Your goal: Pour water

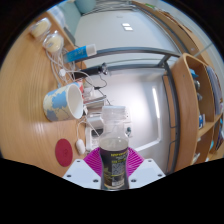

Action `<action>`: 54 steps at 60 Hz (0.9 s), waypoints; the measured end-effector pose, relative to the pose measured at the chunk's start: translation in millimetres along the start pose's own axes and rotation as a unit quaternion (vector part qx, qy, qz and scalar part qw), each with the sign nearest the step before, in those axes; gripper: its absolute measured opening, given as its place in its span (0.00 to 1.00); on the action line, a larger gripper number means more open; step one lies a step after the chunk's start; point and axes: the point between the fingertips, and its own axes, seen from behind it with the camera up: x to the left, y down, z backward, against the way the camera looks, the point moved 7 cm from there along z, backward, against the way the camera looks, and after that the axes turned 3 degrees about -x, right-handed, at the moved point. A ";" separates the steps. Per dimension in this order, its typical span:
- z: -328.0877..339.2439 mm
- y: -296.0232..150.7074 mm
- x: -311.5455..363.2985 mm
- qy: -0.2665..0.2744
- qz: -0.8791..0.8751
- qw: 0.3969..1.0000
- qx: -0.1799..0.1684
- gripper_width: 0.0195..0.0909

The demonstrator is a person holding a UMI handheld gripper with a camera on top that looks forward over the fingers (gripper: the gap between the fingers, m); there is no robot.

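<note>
Bottle (115, 160) clamped upright between both fingers (96, 161) of gripper (116, 172), partly full. Beyond, tilted cup (65, 102) on table (35, 80). Risks: slipping in the grip, spilling past the cup if tipped early or off-line.

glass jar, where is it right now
In the gripper view the glass jar stands between the hand-held gripper fingers, with the tilted white cup beyond it.

No legible text anywhere.
</note>
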 end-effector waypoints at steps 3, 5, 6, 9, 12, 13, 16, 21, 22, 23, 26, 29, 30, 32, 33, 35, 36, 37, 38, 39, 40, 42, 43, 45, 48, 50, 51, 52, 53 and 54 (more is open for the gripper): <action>-11.2 -3.0 -0.9 0.005 0.055 0.998 -0.007 0.10; -18.6 -3.9 -3.2 0.003 0.097 0.995 -0.014 0.10; -21.3 -5.7 -2.9 0.004 0.116 0.993 -0.016 0.10; -29.2 -9.3 -4.1 0.012 0.168 0.985 -0.020 0.10; -36.3 -14.6 -4.5 0.018 0.216 0.976 -0.028 0.10; -38.6 -16.2 -4.4 0.020 0.230 0.973 -0.029 0.10; -45.1 -20.9 -3.7 0.021 0.266 0.963 -0.034 0.10; -52.8 -27.3 -1.9 0.023 0.318 0.947 -0.030 0.11; -54.3 -28.7 -2.1 0.025 0.328 0.944 -0.030 0.11; -56.6 -29.0 -2.9 0.026 0.338 0.940 -0.031 0.11; -59.1 -32.9 -2.4 0.030 0.370 0.928 -0.034 0.11; -61.2 -35.2 -3.5 0.039 0.399 0.915 -0.036 0.10; -61.7 -35.7 -3.8 0.042 0.409 0.911 -0.035 0.10; -63.0 -36.6 -3.9 0.047 0.425 0.903 -0.037 0.11; -63.6 -37.1 -3.8 0.049 0.430 0.901 -0.039 0.11; -64.0 -37.5 -3.9 0.052 0.435 0.898 -0.040 0.11; -64.5 -37.2 -4.0 0.053 0.435 0.898 -0.039 0.10; -64.8 -36.8 -4.0 0.054 0.433 0.899 -0.039 0.10; -64.9 -36.2 -3.9 0.053 0.430 0.900 -0.038 0.11; -64.9 -35.3 -3.6 0.052 0.427 0.902 -0.037 0.11; -64.8 -34.7 -3.8 0.050 0.423 0.904 -0.037 0.11; -64.2 -33.6 -3.3 0.047 0.412 0.909 -0.038 0.11; -63.8 -33.3 -3.5 0.047 0.406 0.912 -0.039 0.11; -62.4 -32.9 -4.9 0.048 0.393 0.917 -0.043 0.11; -60.4 -29.5 -7.6 0.045 0.358 0.931 -0.046 0.11; -58.5 -26.2 -9.5 0.040 0.318 0.946 -0.048 0.11; -57.6 -23.6 -10.5 0.035 0.294 0.954 -0.047 0.11; -56.5 -20.4 -11.0 0.029 0.267 0.962 -0.045 0.11; -54.5 -17.5 -10.4 0.025 0.240 0.970 -0.039 0.11; -54.4 -14.2 -10.5 0.012 0.208 0.977 -0.041 0.11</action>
